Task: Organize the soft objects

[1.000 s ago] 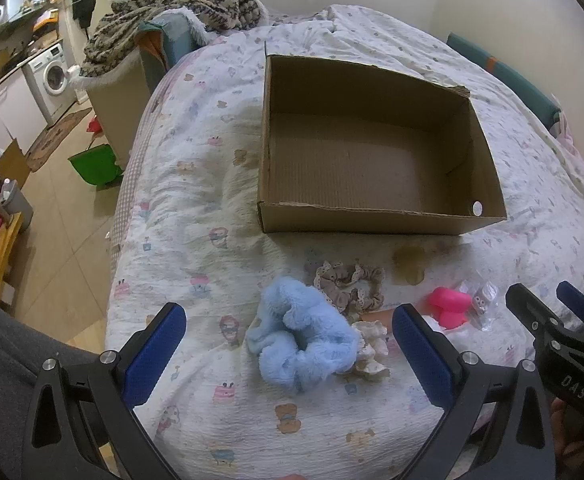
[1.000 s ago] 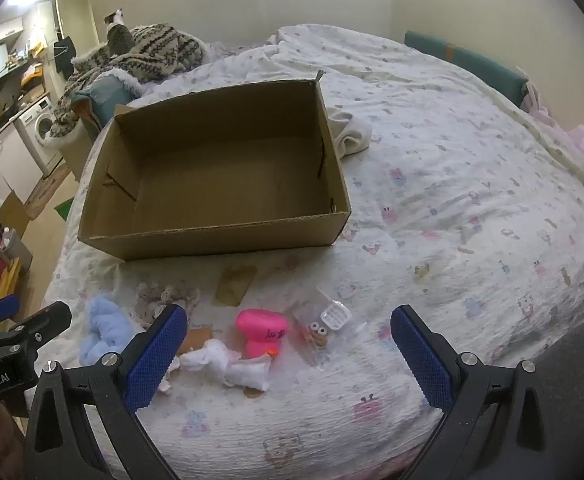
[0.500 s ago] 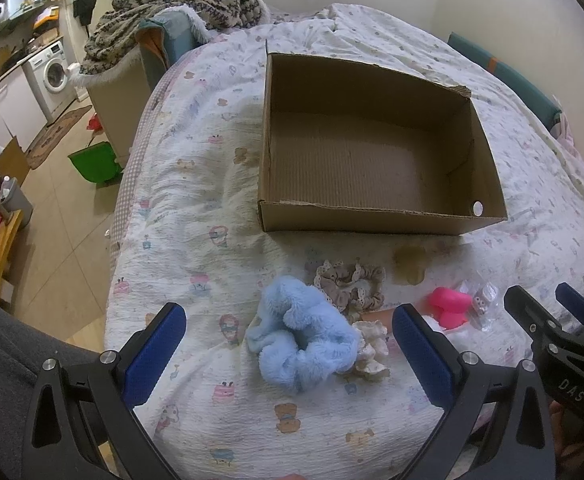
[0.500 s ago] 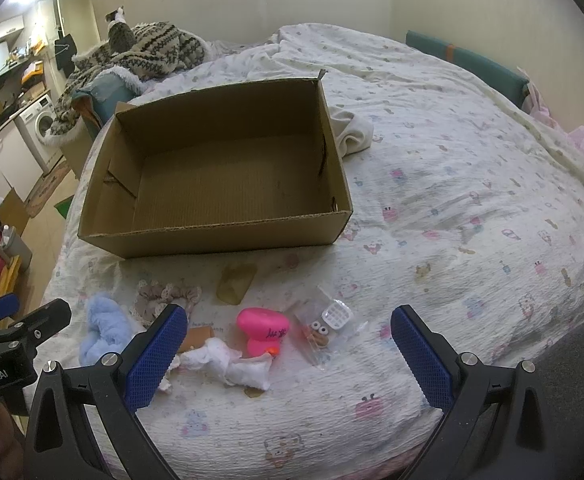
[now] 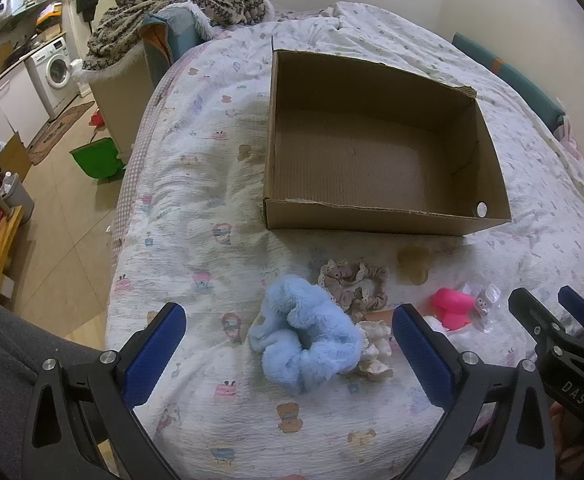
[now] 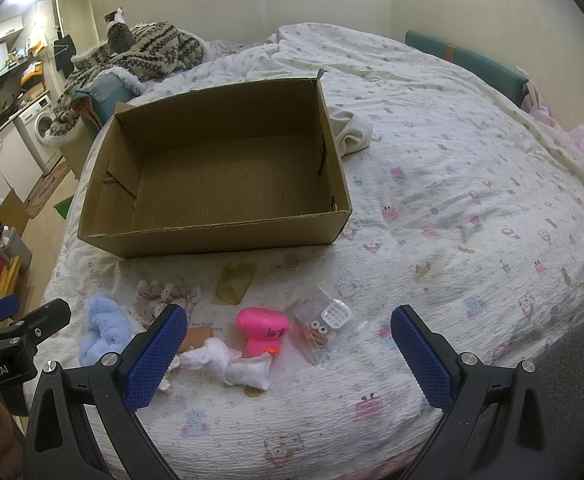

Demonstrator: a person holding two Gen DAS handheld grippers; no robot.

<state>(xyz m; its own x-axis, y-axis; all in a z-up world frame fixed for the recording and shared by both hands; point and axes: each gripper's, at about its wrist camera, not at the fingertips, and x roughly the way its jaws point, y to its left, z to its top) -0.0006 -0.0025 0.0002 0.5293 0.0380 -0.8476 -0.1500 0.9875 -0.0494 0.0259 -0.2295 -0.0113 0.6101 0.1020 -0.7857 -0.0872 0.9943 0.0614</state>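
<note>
Cardboard box [image 5: 376, 216] – corrugated, rectangular; fluffy blue scrunchie [image 5: 306, 334] nearby; left gripper [image 5: 288, 344] and right gripper [image 6: 284, 348] gape, holding nothing.

A blue scrunchie [image 5: 306, 330] is framed between wide-spread fingers [image 5: 154, 354]; a cardboard box [image 5: 376, 148] is seen beyond it.

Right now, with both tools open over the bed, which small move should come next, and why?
Probably lower the left tool onto the blue scrunchie: it lies between the open fingers, and the cardboard box beyond is empty.
</note>
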